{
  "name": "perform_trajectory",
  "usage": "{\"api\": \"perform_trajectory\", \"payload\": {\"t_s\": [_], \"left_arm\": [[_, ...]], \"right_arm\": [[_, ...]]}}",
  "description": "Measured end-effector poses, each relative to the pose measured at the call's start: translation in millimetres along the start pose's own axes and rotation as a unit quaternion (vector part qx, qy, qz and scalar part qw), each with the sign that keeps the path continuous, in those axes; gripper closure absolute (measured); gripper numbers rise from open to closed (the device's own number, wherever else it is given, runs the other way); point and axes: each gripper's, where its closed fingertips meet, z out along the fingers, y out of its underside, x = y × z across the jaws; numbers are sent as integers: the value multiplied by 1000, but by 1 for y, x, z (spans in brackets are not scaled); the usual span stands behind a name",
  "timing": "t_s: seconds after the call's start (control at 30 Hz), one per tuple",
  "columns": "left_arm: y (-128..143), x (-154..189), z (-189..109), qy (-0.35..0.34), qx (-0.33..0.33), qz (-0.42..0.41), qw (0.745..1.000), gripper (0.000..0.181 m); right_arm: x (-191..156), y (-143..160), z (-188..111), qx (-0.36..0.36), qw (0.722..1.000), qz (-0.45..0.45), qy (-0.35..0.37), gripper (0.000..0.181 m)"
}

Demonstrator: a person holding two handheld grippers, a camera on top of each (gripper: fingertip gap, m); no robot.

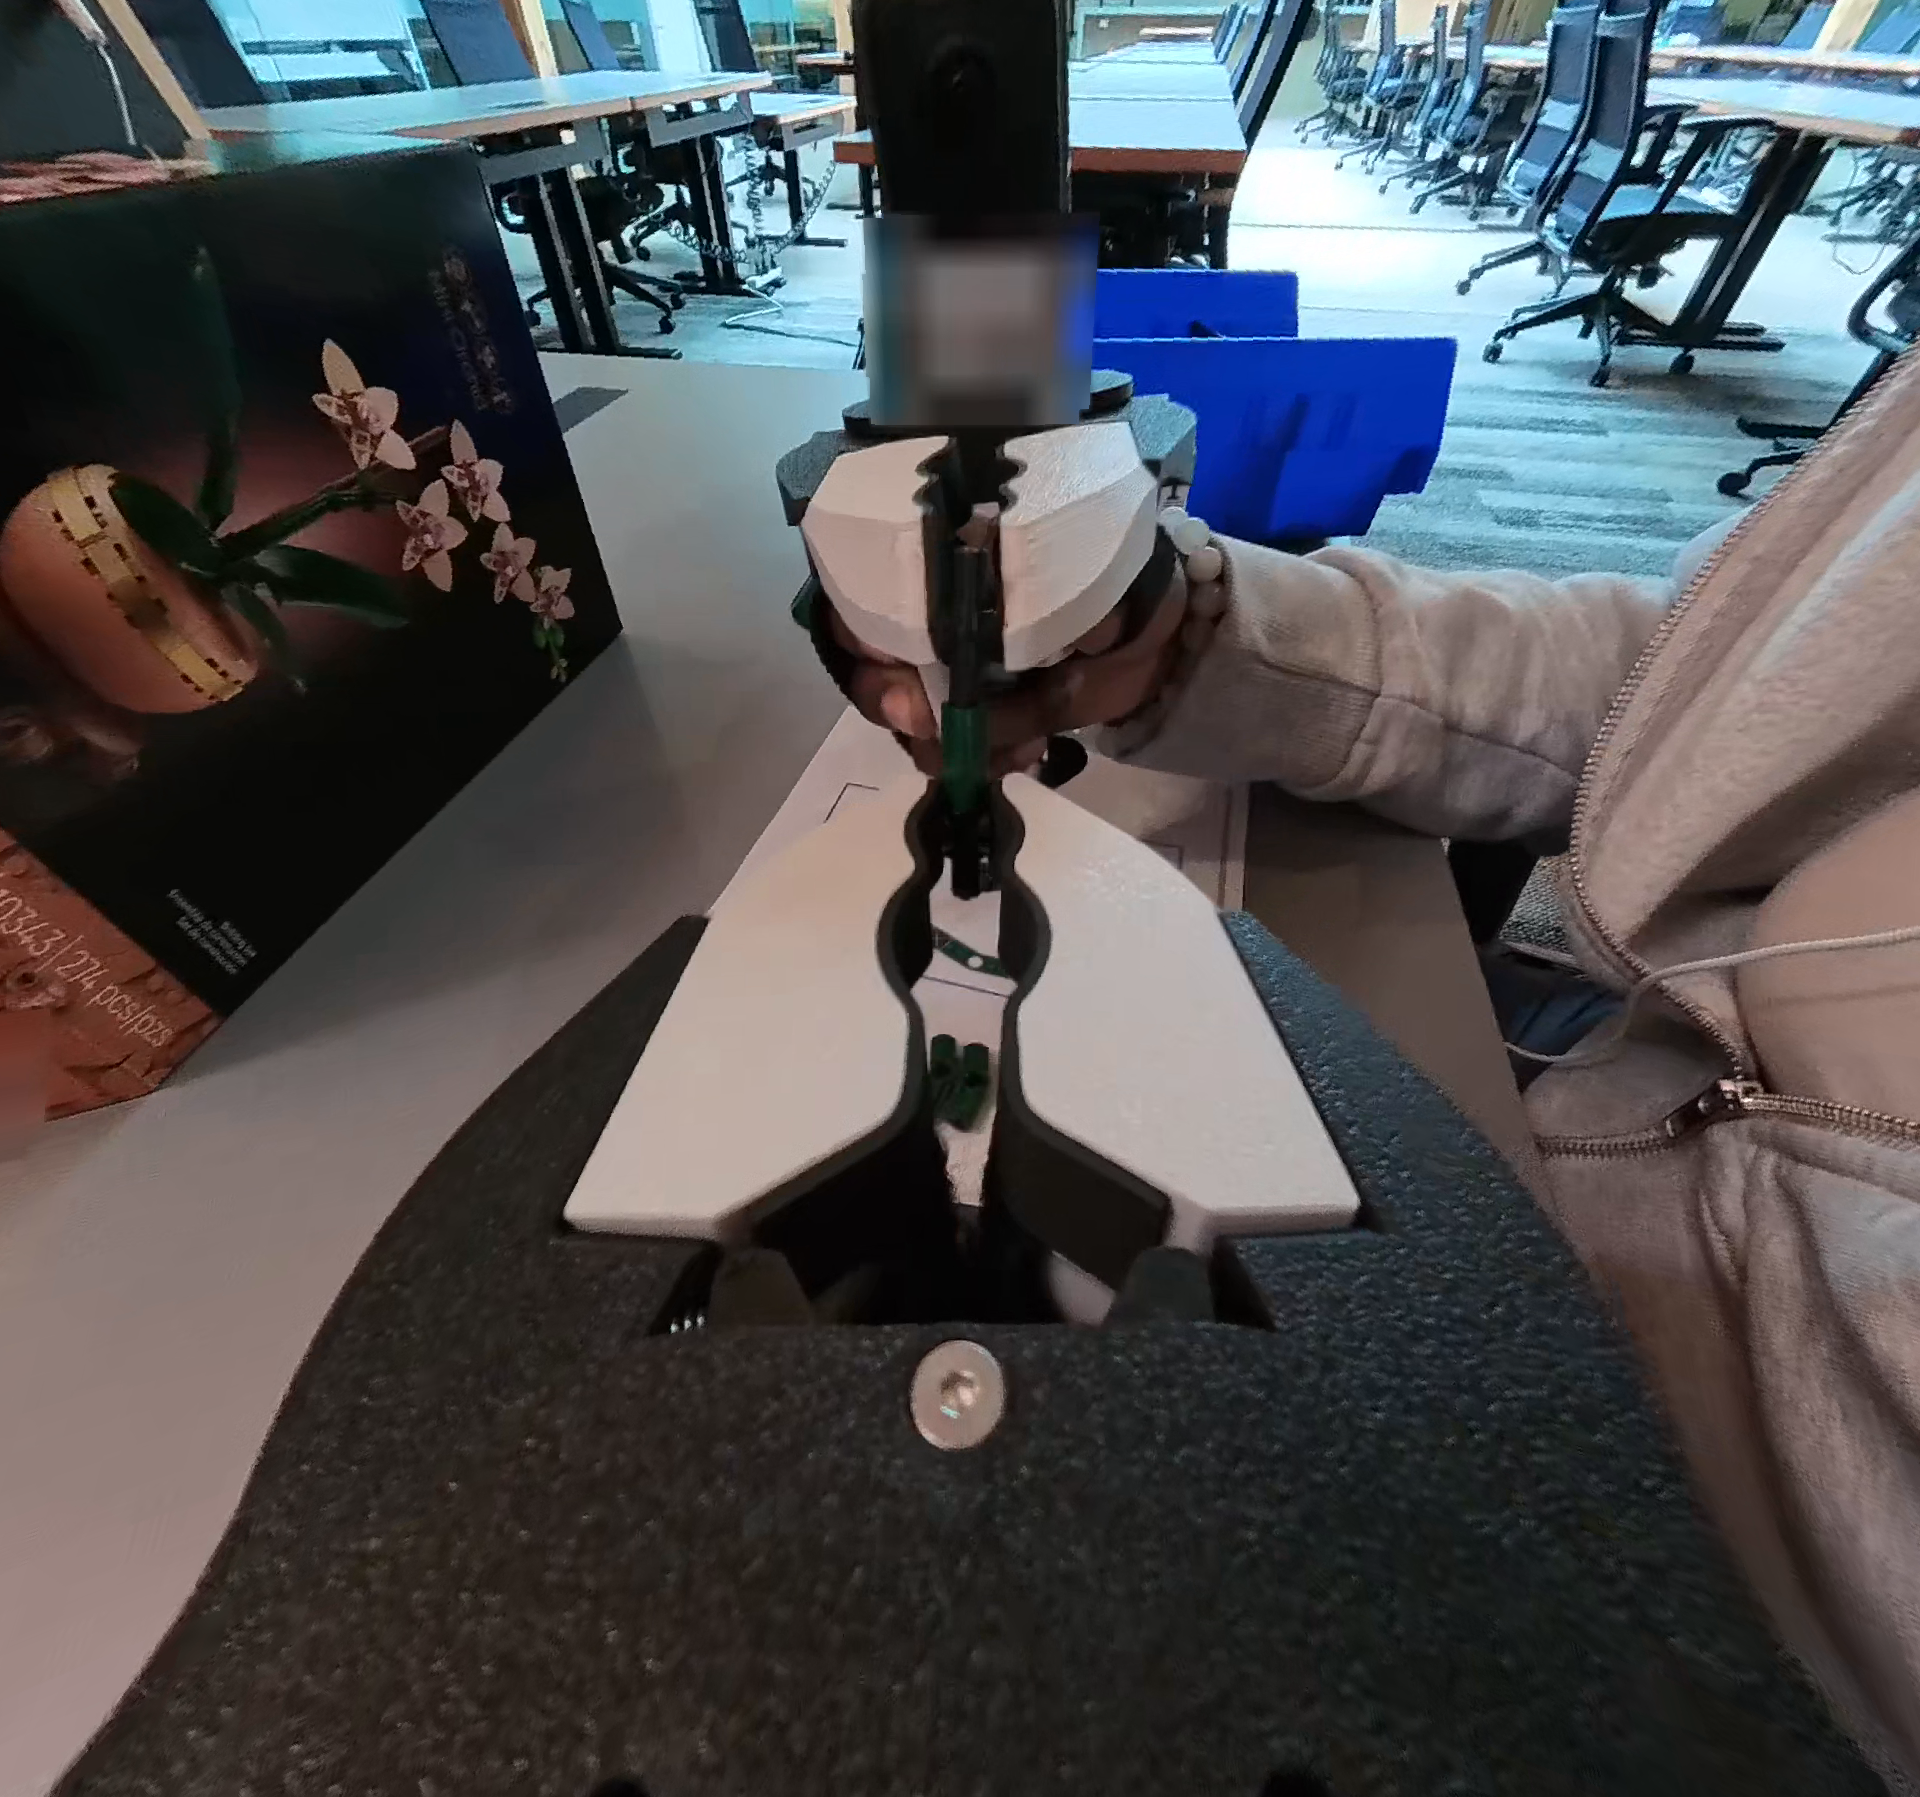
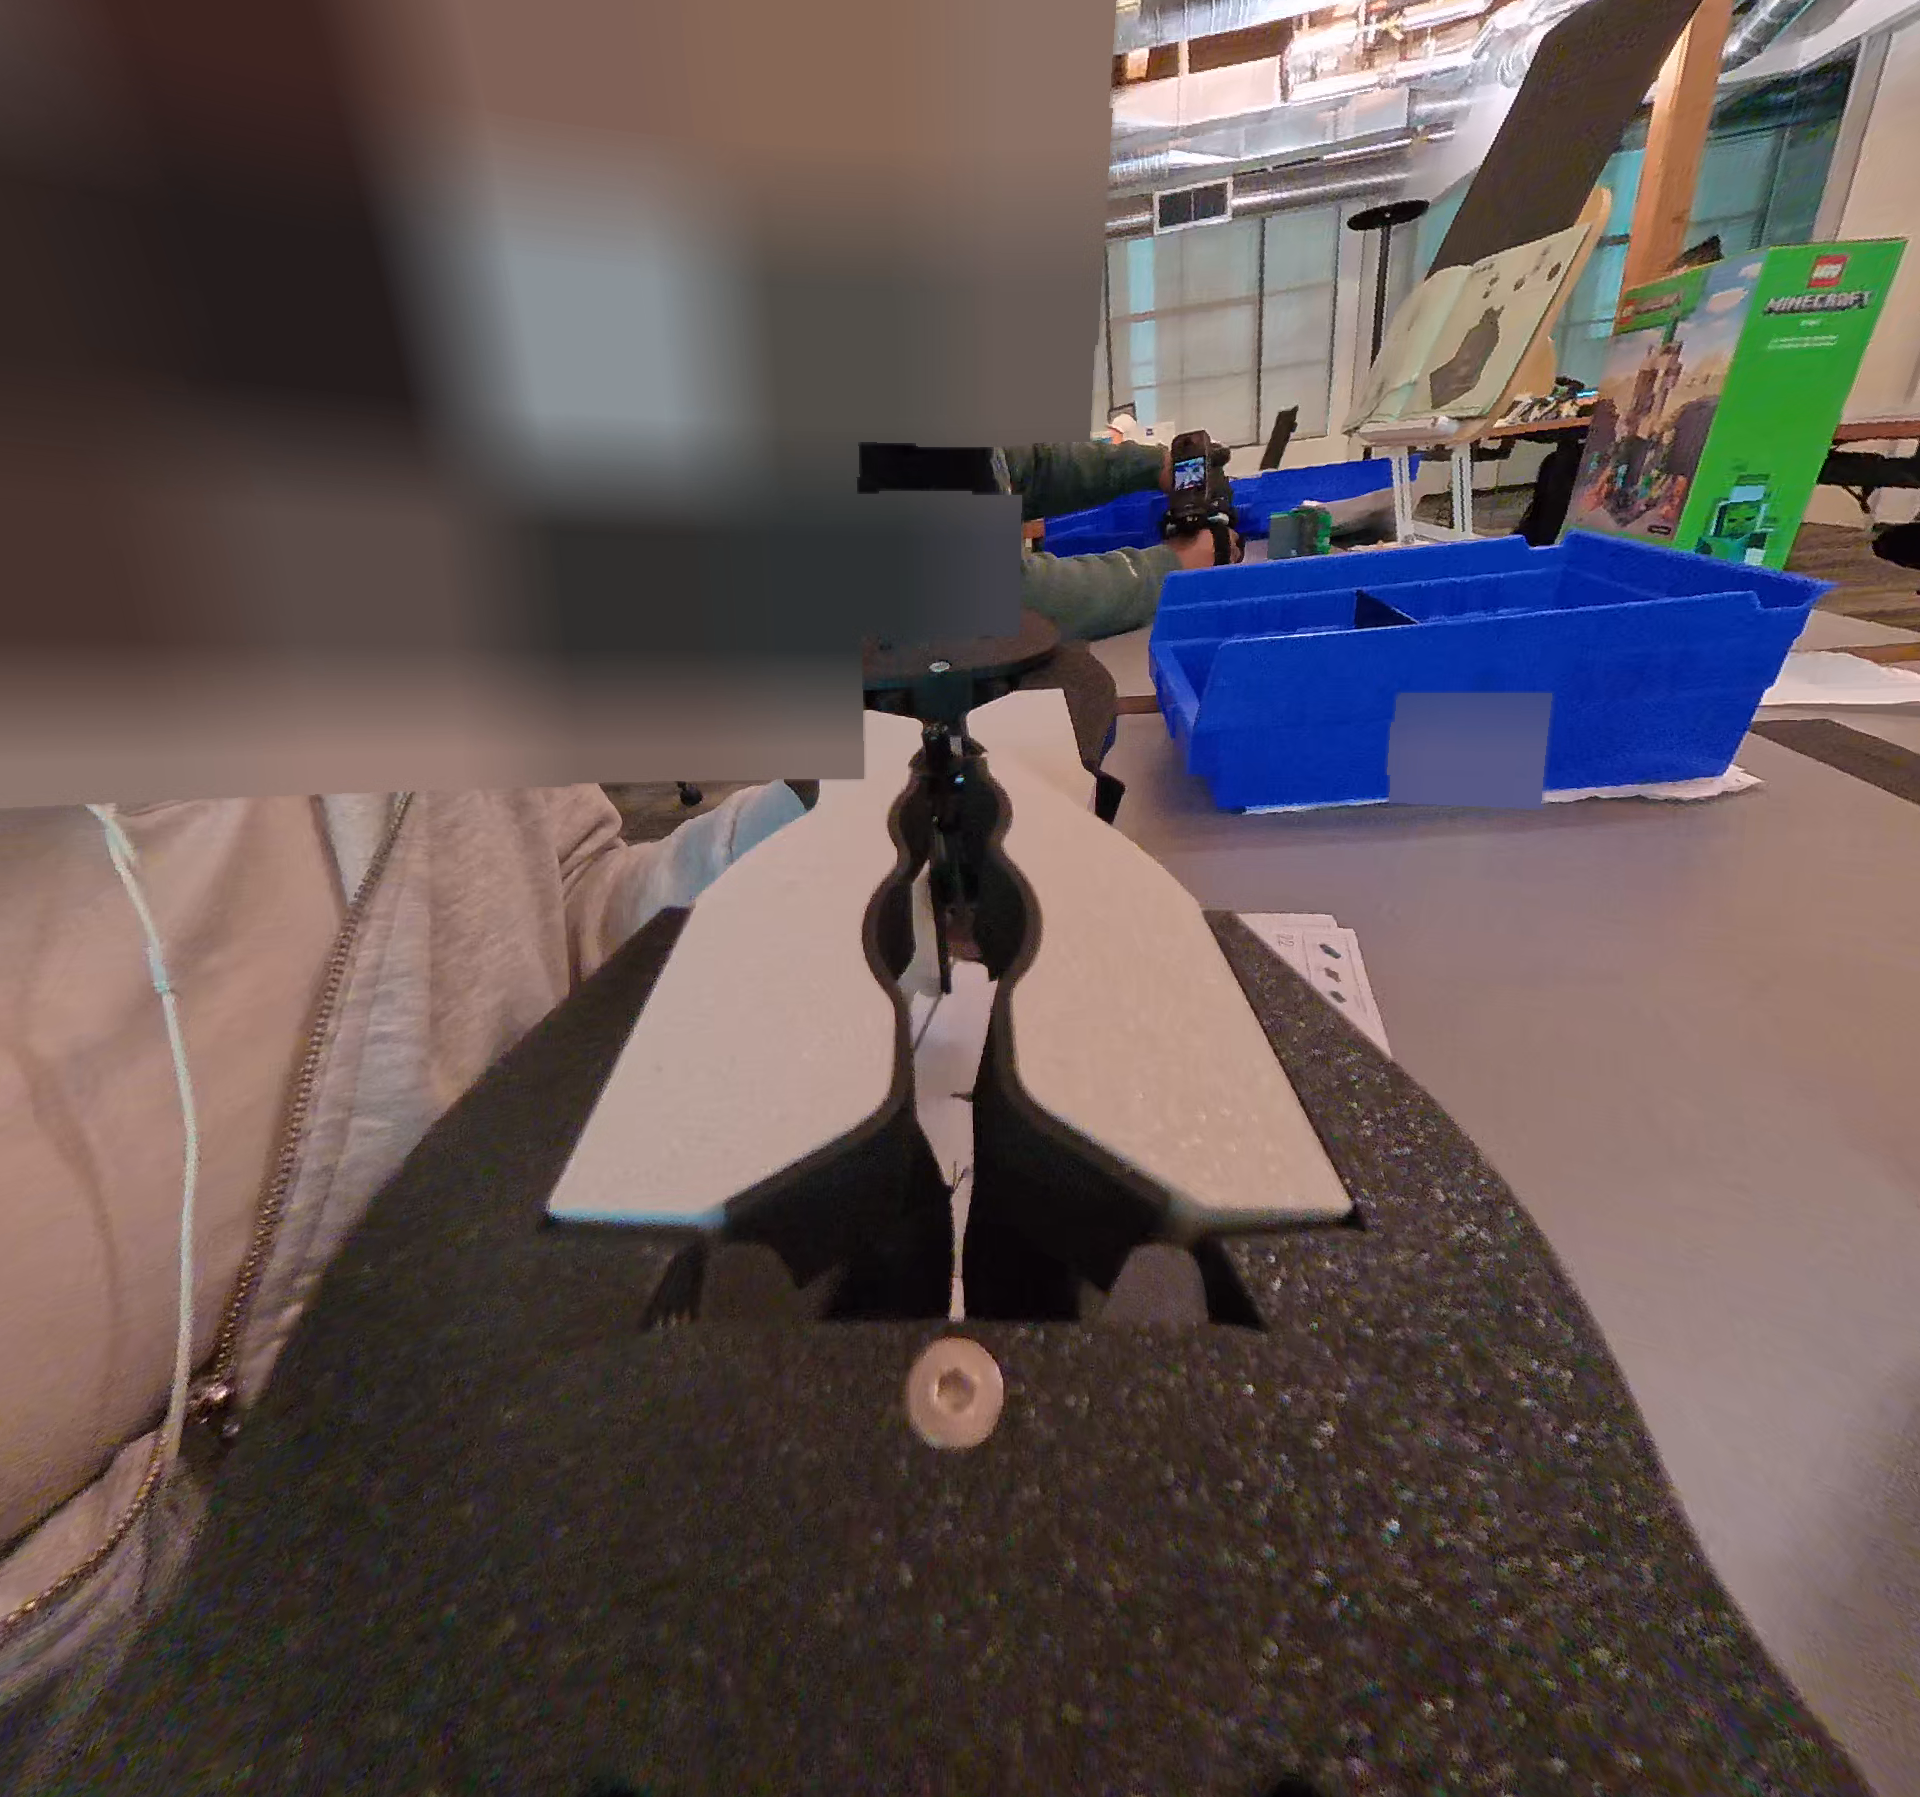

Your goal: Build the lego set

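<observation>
A thin black and dark green lego stem (image 1: 958,739) is held level between my two grippers, above the white instruction sheet (image 1: 1205,838). My left gripper (image 1: 961,807) is shut on its near end. My right gripper (image 1: 961,584) faces it from the far side and is shut on the other end. In the right wrist view my right gripper (image 2: 951,797) is shut on the dark stem (image 2: 948,880), and the left gripper beyond is mostly hidden. Small dark green lego pieces (image 1: 958,1072) lie on the sheet under my left fingers.
A dark lego box with orchid art (image 1: 281,552) stands on the grey table at the left. Blue bins (image 2: 1455,667) and a green lego box (image 2: 1766,397) stand at the far right. The person's grey sweatshirt (image 1: 1714,812) is close by. Another person (image 2: 1101,573) works at a far table. Less than 4 cm separates the two grippers' tips.
</observation>
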Motion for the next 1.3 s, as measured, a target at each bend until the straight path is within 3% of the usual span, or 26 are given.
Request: {"api": "perform_trajectory", "payload": {"t_s": [0.27, 0.87, 1.0, 1.17, 1.23, 1.27, 1.3], "left_arm": [[-4, -1, -2, -4, 13, 2, 1000, 175], [12, -9, -10, -34, -51, 44, 997, 176], [27, -9, -4, -40, -98, 62, 992, 175], [33, -4, 6, -25, -108, 54, 992, 175], [31, -5, 6, -25, -100, 44, 994, 175], [28, -5, 5, -21, -92, 35, 995, 175], [27, -5, 4, -20, -86, 28, 996, 175]], "right_arm": [[1, 2, 0, 0, 1000, 8, 2, 176], [9, 26, 0, -73, 996, 43, 22, 176], [8, 34, 1, -99, 994, 34, 23, 176], [6, 39, 5, -122, 992, 13, 21, 175], [7, 34, 1, -116, 993, 2, 26, 170], [10, 33, 0, -116, 992, -9, 39, 153], [12, 31, 0, -114, 992, -27, 51, 148]]}}
